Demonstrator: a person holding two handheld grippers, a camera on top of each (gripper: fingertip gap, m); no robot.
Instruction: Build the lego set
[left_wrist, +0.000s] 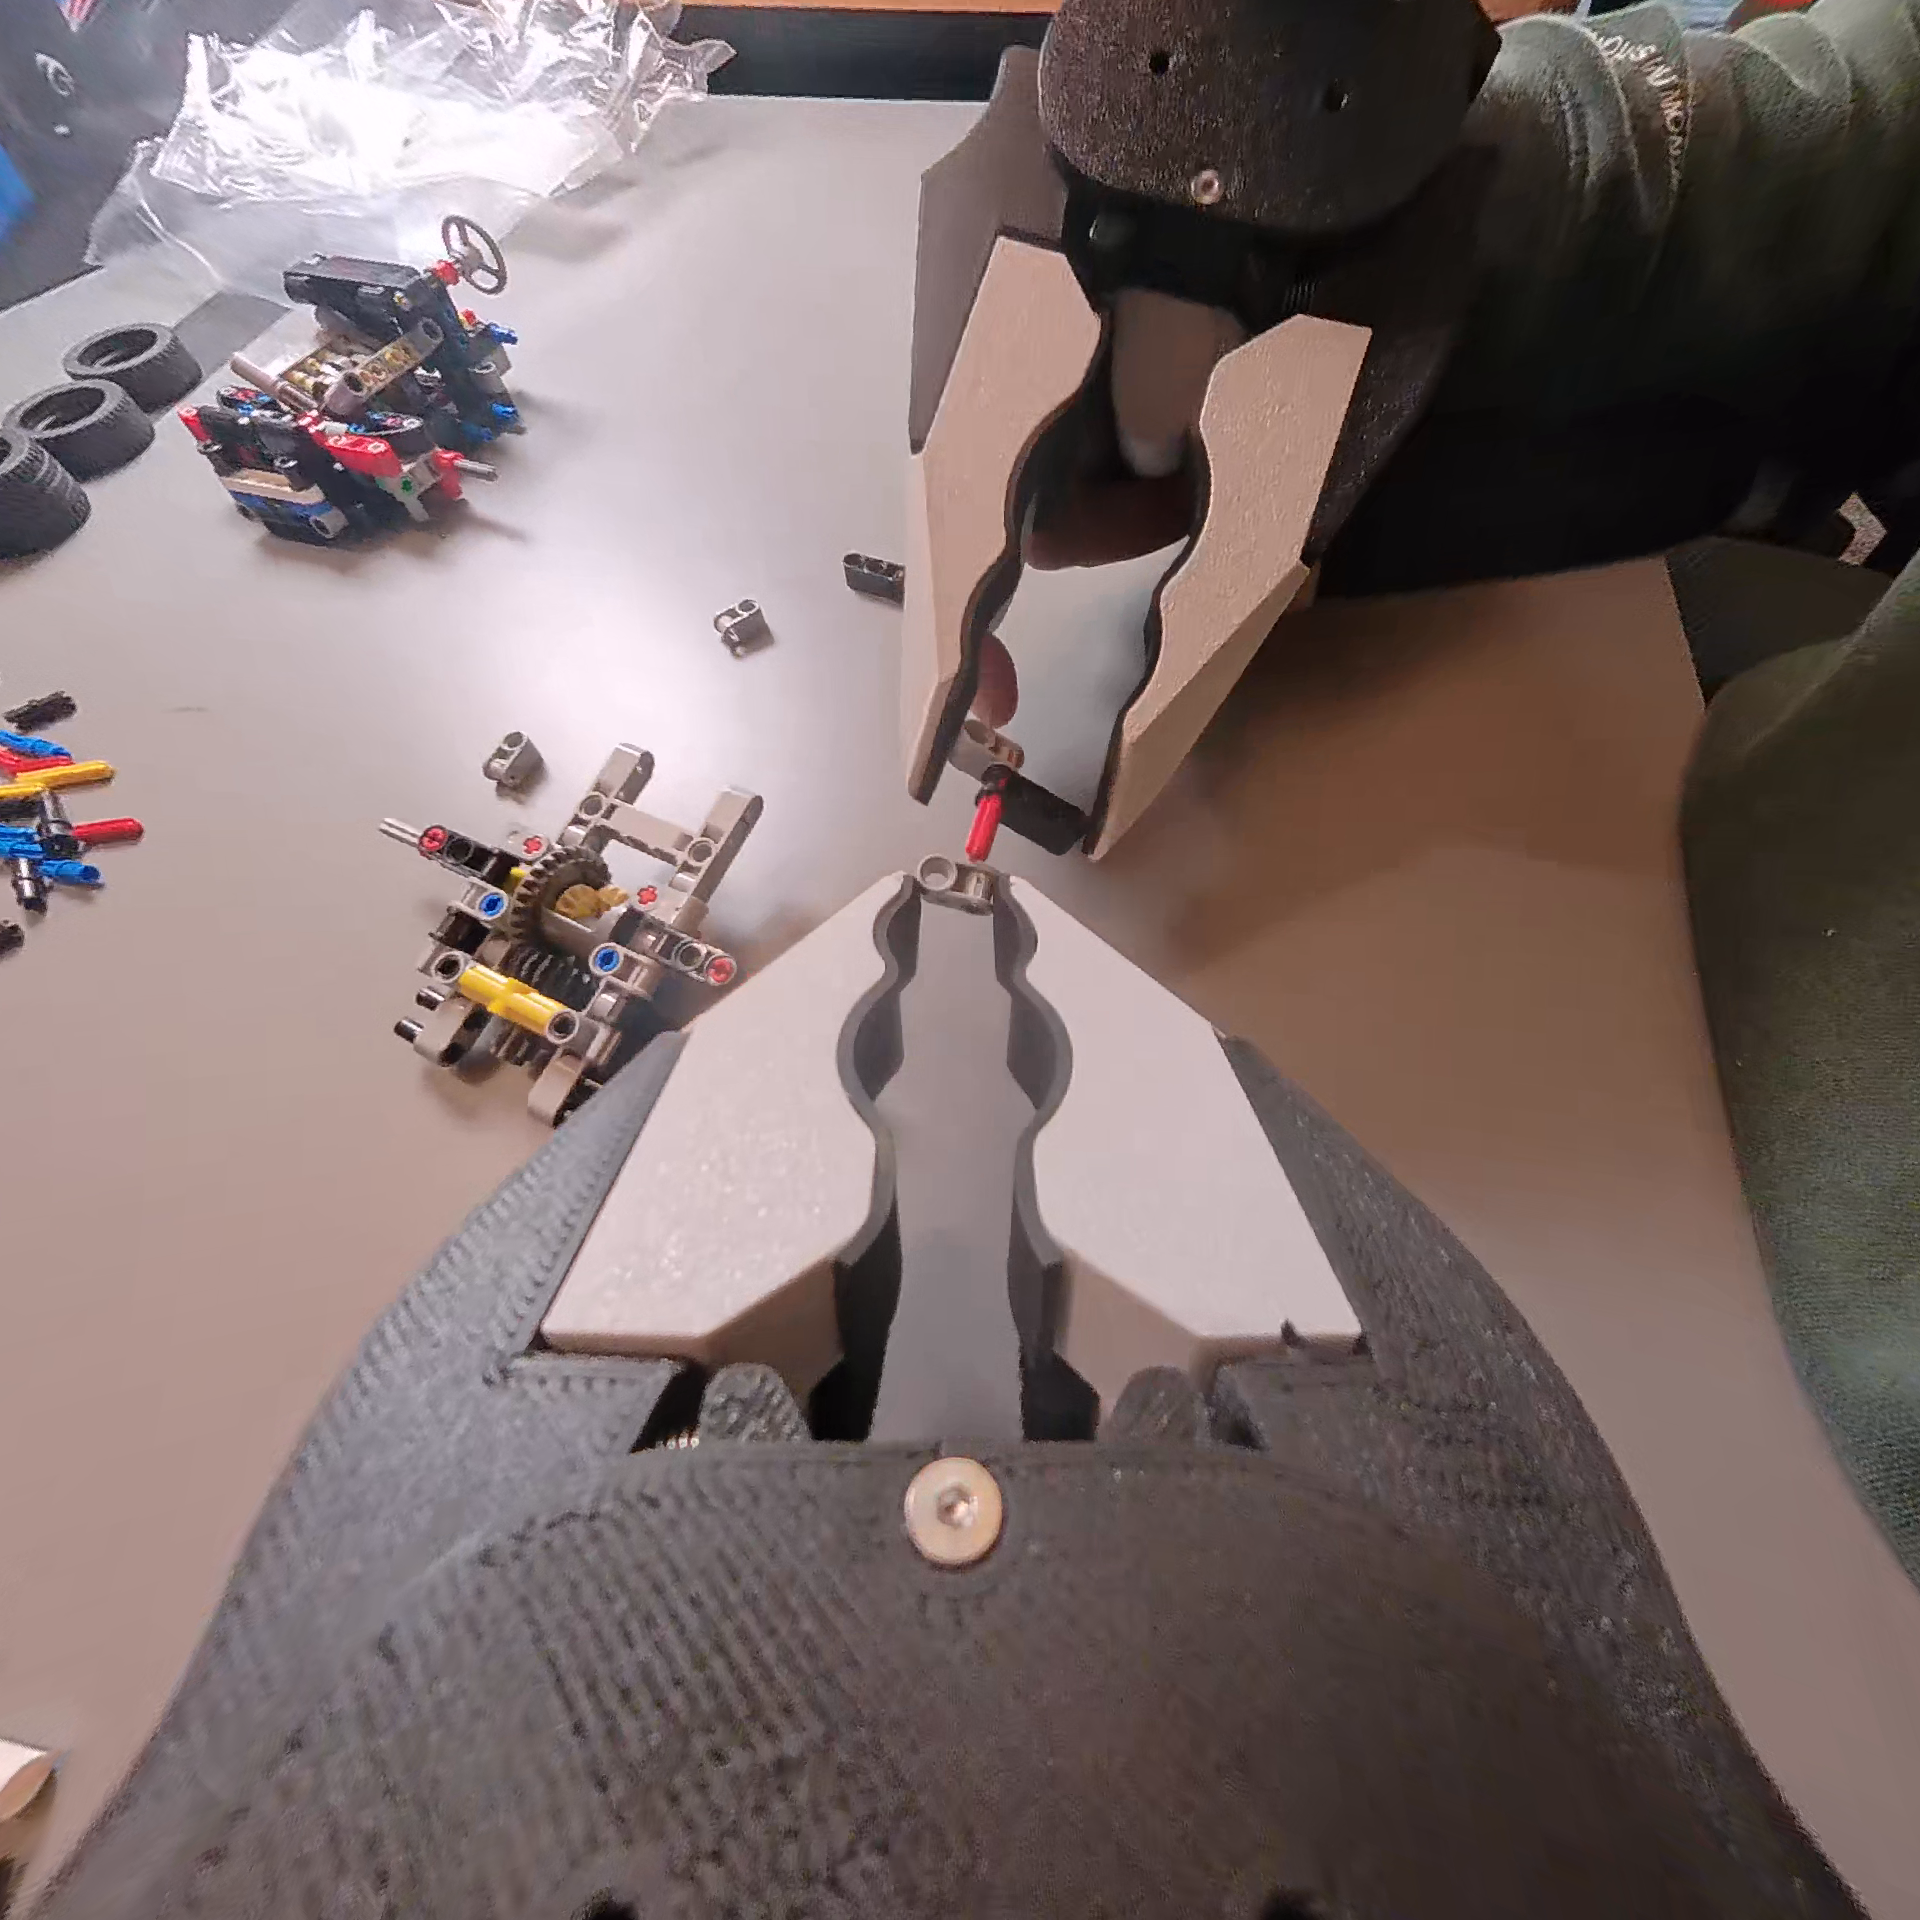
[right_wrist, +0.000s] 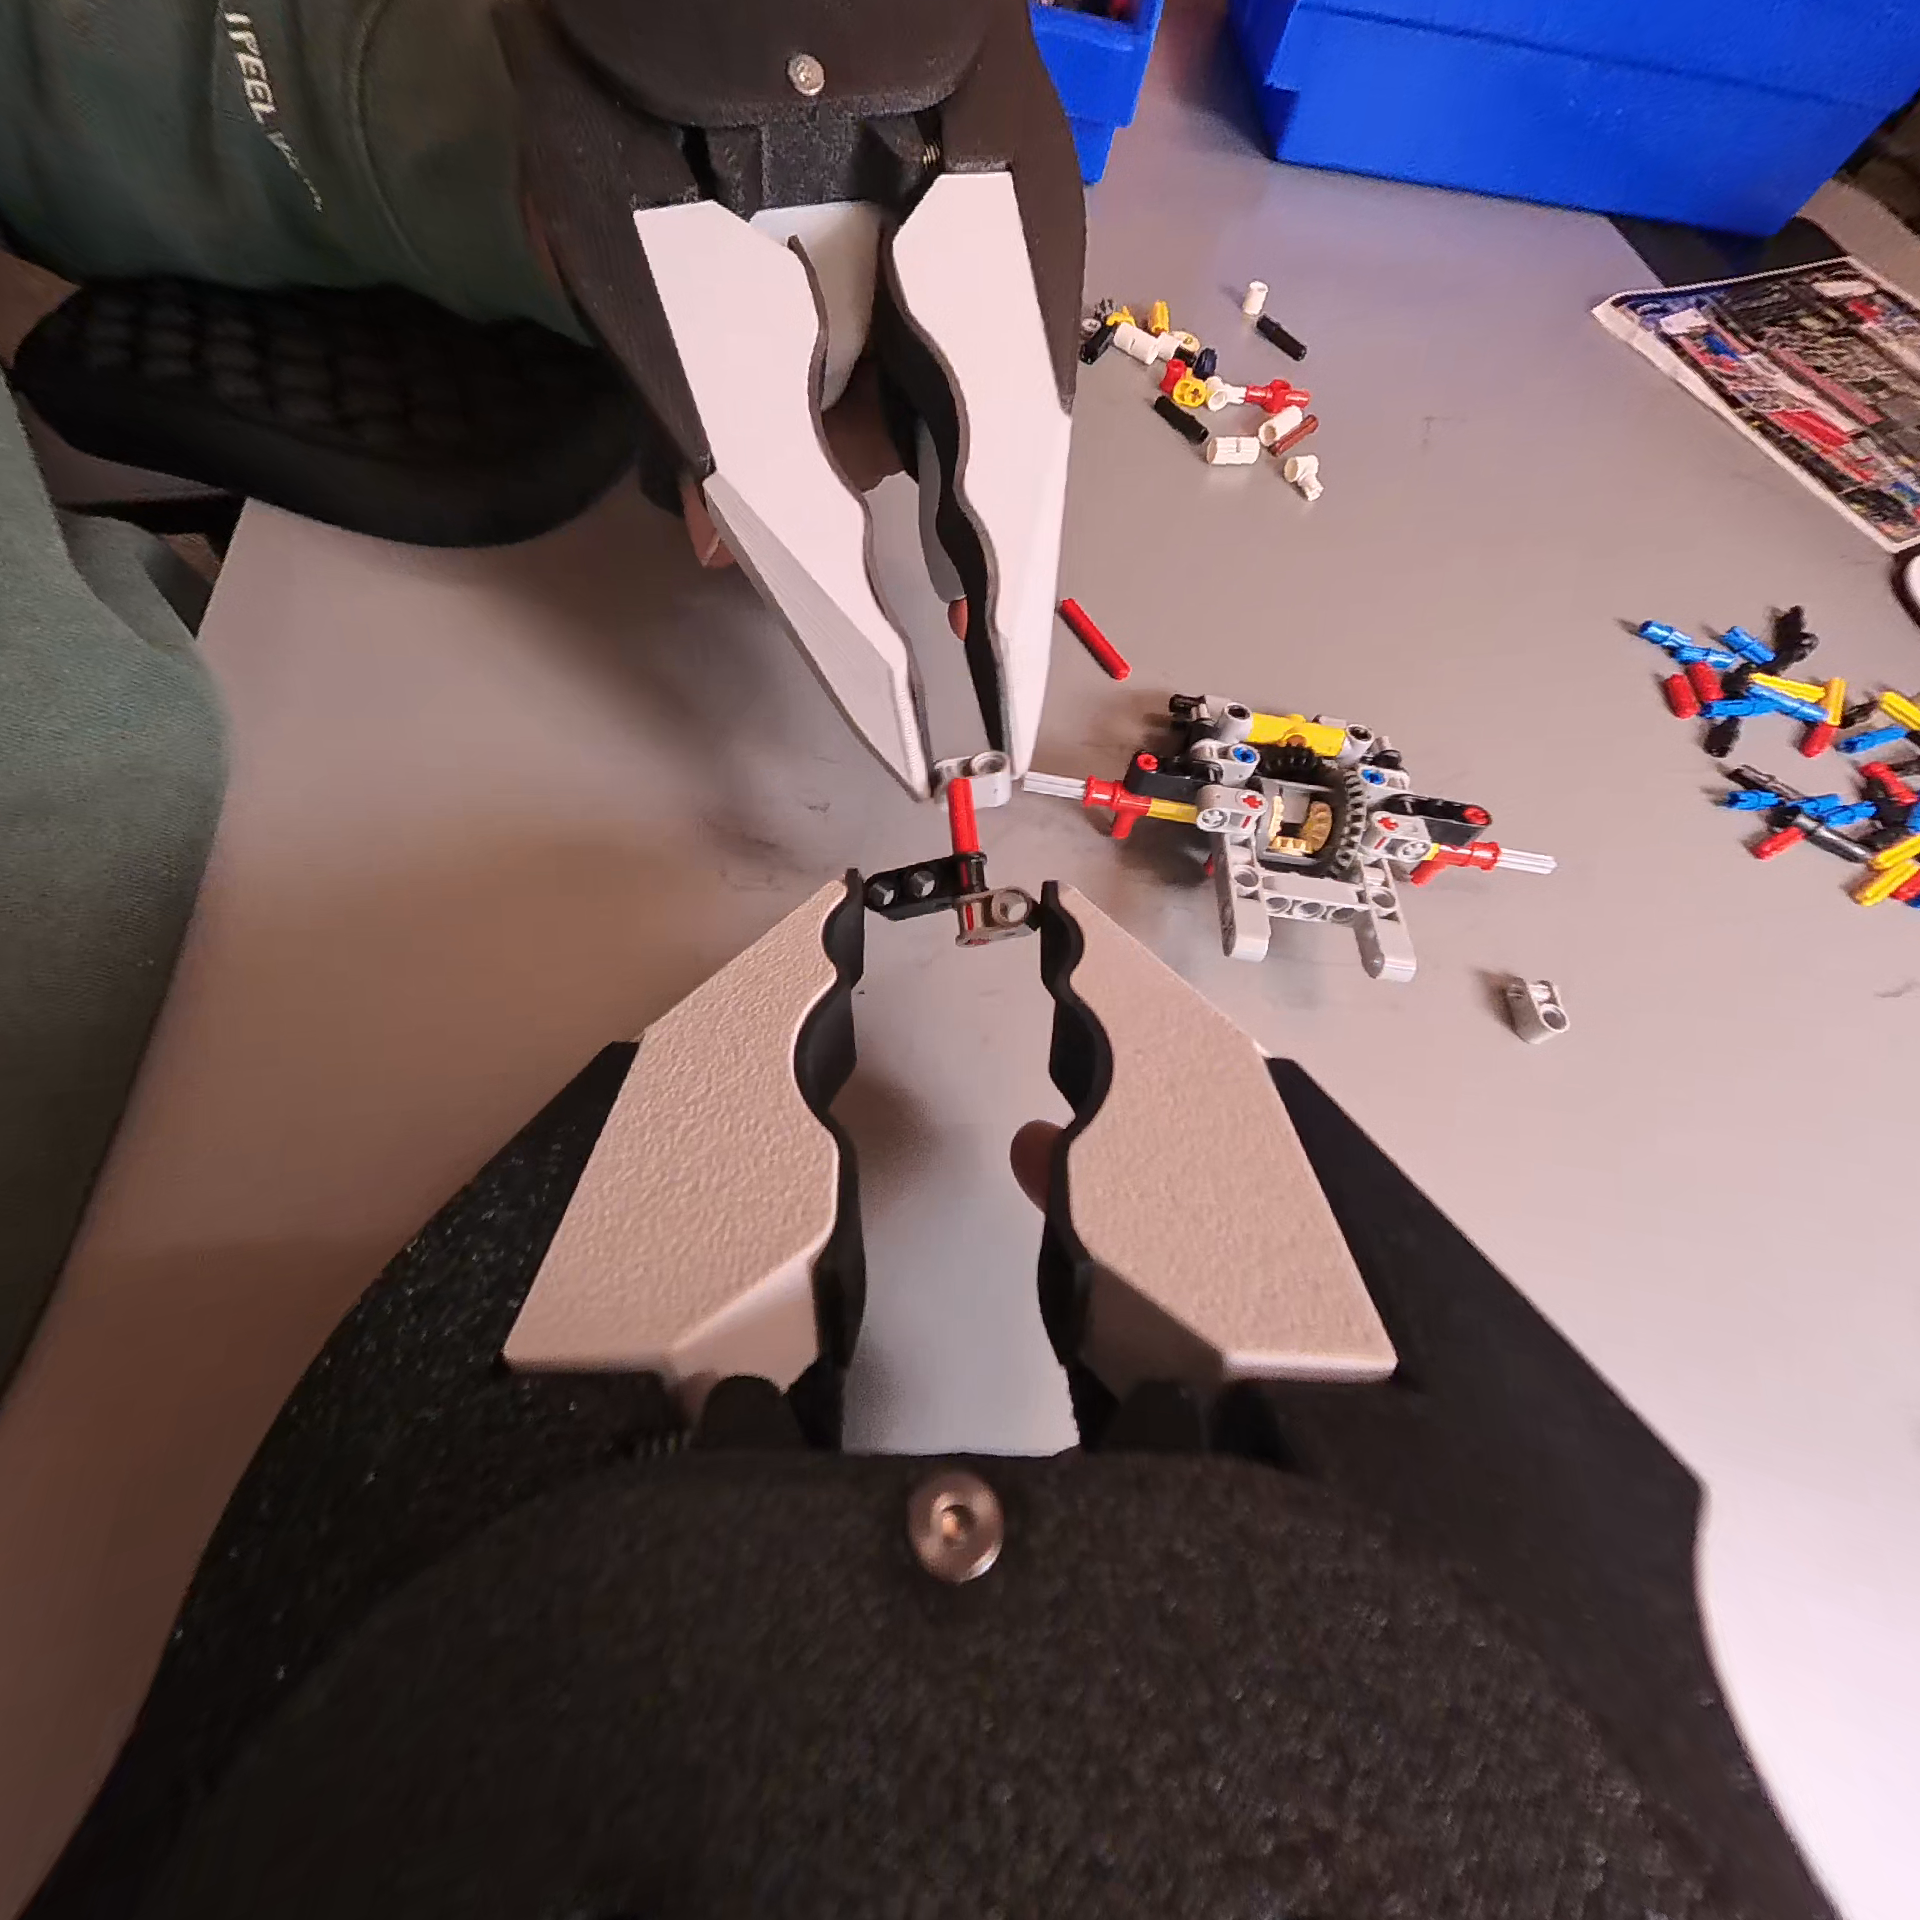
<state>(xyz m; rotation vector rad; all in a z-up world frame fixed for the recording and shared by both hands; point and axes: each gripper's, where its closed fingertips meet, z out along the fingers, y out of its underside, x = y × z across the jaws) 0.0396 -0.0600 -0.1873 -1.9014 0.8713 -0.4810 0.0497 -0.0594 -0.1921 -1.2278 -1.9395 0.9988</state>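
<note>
My left gripper (left_wrist: 958, 883) is shut on a small grey connector (left_wrist: 951, 881), pinched at the fingertips. It also shows from the top in the right wrist view (right_wrist: 966, 779). My right gripper (right_wrist: 951, 904) is shut on a small piece made of a black beam (right_wrist: 914, 891), a grey connector (right_wrist: 1000, 914) and a red axle (right_wrist: 960, 816). The two grippers face each other tip to tip just above the grey table (left_wrist: 727, 312). The red axle (left_wrist: 982, 826) points at the left gripper's connector, and its end sits right at a hole of that connector.
A grey gear sub-assembly (left_wrist: 582, 925) (right_wrist: 1309, 821) lies close beside the grippers. A larger chassis (left_wrist: 353, 405), tyres (left_wrist: 83, 416) and plastic bags (left_wrist: 395, 104) lie farther off. Loose pin piles (right_wrist: 1808, 748) (right_wrist: 1226, 395), a loose red axle (right_wrist: 1093, 639), a booklet (right_wrist: 1808, 395) and blue bins (right_wrist: 1558, 94) are around. Both grippers' tips are close together, under 4 cm apart.
</note>
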